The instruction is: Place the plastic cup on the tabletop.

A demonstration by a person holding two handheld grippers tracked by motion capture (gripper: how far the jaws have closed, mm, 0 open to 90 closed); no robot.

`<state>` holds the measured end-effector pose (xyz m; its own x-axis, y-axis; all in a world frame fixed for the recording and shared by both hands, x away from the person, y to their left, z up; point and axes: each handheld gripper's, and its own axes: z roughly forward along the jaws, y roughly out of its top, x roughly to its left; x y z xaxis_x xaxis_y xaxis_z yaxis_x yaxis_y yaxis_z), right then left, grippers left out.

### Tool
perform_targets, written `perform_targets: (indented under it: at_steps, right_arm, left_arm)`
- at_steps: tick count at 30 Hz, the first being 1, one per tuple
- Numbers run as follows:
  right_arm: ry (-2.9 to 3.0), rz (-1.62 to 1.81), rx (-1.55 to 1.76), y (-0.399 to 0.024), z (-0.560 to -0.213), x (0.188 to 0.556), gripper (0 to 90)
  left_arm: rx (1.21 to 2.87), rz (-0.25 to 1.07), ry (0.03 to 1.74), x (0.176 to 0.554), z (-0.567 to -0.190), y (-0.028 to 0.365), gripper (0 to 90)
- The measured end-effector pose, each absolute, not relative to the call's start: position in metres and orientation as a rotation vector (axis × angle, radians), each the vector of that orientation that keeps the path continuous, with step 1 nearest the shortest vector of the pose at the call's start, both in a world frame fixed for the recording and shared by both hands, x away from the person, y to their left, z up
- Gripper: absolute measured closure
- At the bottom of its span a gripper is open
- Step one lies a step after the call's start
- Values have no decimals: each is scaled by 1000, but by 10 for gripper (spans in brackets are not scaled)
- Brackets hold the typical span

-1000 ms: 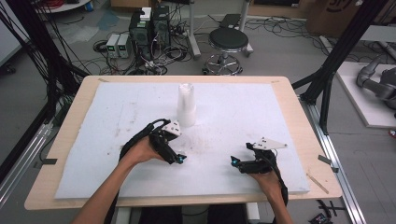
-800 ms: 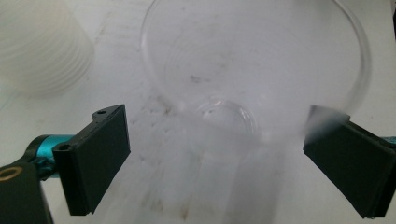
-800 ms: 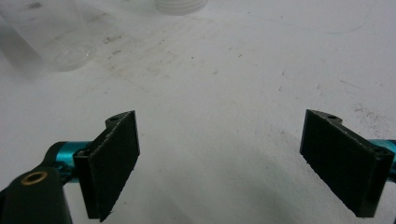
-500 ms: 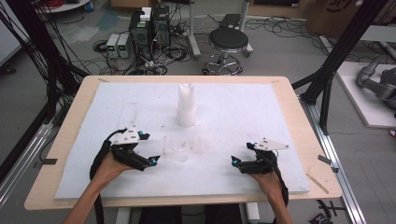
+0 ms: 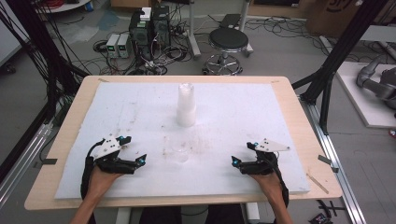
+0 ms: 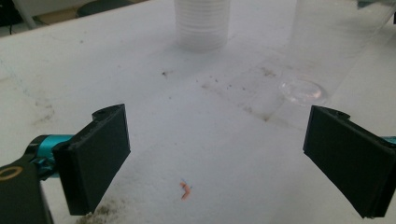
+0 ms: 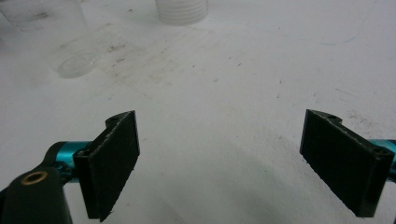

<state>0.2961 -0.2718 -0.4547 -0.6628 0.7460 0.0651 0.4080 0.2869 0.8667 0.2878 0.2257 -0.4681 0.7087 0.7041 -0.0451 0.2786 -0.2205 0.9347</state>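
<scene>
A stack of white ribbed cups (image 5: pixel 186 105) stands upright at the middle of the white foam board (image 5: pixel 243 112). One clear cup (image 5: pixel 180 151) stands alone in front of the stack, hard to make out. My left gripper (image 5: pixel 140 161) rests open near the front left, apart from the clear cup and pointing at it. My right gripper (image 5: pixel 235 162) rests open at the front right, pointing left. The left gripper view has the open gripper (image 6: pixel 218 126), the stack (image 6: pixel 201 23) and the clear cup (image 6: pixel 322 51) ahead. From the right gripper (image 7: pixel 222 119), the clear cup (image 7: pixel 51 32) and stack (image 7: pixel 181 10) lie far ahead.
The foam board lies on a wooden table (image 5: pixel 303 121) and carries dark smudges (image 5: pixel 201 144) near its middle. A small orange mark (image 6: pixel 186 190) sits between my left jaws. A stool (image 5: pixel 228 42) and electronics boxes (image 5: pixel 149 23) stand on the floor beyond the table.
My left gripper has drawn back to the left and toward the front edge, away from the spot where the clear cup stands. The right gripper has stayed put.
</scene>
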Motion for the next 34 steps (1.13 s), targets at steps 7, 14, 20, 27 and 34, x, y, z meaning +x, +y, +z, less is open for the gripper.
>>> perform_targets:
  at_steps: [7,14,20,27,34]
  right_arm:
    - [2172,1360,1057,-275,-454,295,119]
    - [2160,1374,1078,-277,-455,296,119]
    - [2164,1371,1084,-277,-454,296,119]
    - [2158,1380,1100,-278,-455,296,119]
    - [2158,1378,1114,-278,-455,297,119]
  left_arm:
    - [1791,495,763,285,-468,226,84]
    - [1772,471,748,285,-468,230,86]
    - [1776,467,746,286,-469,229,86]
    - [1776,472,751,285,-469,229,86]
    - [1774,471,759,285,-468,230,86]
